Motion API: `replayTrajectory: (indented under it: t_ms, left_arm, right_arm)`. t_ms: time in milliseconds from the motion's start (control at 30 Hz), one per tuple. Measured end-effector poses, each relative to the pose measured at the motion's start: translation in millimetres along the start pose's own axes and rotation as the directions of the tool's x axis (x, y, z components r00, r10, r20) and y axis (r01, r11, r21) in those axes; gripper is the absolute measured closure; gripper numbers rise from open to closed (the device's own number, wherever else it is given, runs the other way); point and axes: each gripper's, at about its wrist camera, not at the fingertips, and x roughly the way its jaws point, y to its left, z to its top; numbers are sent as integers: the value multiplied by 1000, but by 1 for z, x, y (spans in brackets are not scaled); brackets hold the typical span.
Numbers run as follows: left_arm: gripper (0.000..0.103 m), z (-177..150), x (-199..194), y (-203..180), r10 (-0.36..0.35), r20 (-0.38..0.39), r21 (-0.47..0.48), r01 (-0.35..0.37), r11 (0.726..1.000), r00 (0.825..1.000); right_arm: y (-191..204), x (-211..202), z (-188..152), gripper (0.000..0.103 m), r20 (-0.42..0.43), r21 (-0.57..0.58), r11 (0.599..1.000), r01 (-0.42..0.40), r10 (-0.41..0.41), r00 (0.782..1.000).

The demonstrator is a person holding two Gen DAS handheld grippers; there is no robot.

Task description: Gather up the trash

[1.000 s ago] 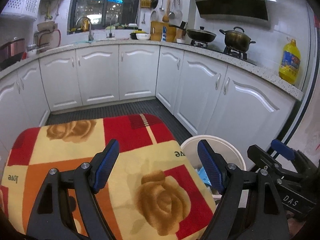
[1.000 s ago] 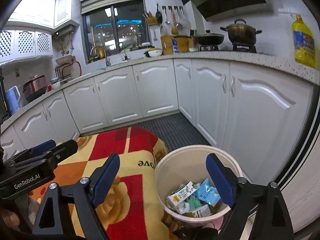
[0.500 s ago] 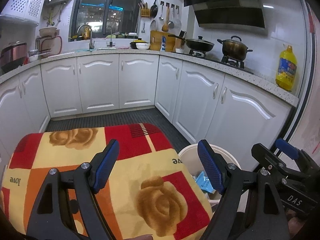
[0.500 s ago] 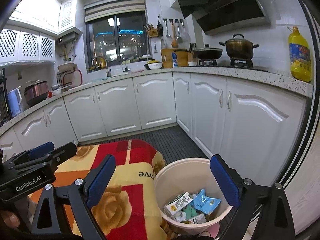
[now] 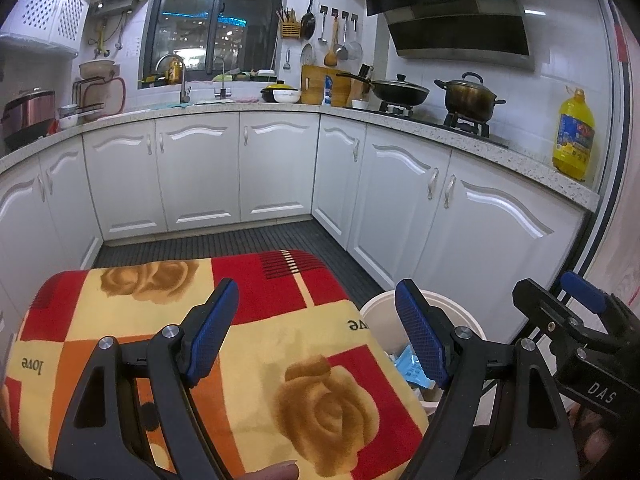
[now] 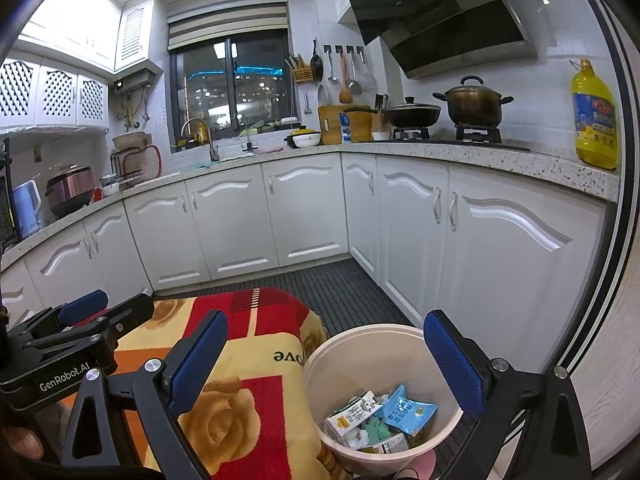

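Apparently both claws, left gripper (image 5: 316,332) and right gripper (image 6: 328,364), are hanging wide open and empty, trash (milk carton (image 6: 352,414), blue wrapper (image 6: 408,410)) is sitting in the white bin (image 6: 340,360) beside the rose-print blanket (image 5: 160,308), so collection is looking finished, or the next move is hunting for any piece not in view.

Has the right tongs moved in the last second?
Yes. The right tongs have risen and pulled back: the trash bucket sits lower and smaller in the right wrist view, with more ceiling showing.
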Motion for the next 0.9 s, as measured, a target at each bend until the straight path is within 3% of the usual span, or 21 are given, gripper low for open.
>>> replayTrajectory:
  t_ms: [900]
  left_arm:
    - [23,-7,9,-9,11,-13,16,-11,1000,1000]
  right_arm:
    - [-3,10,-2,5,-15,1,1000,19,-19,1000]
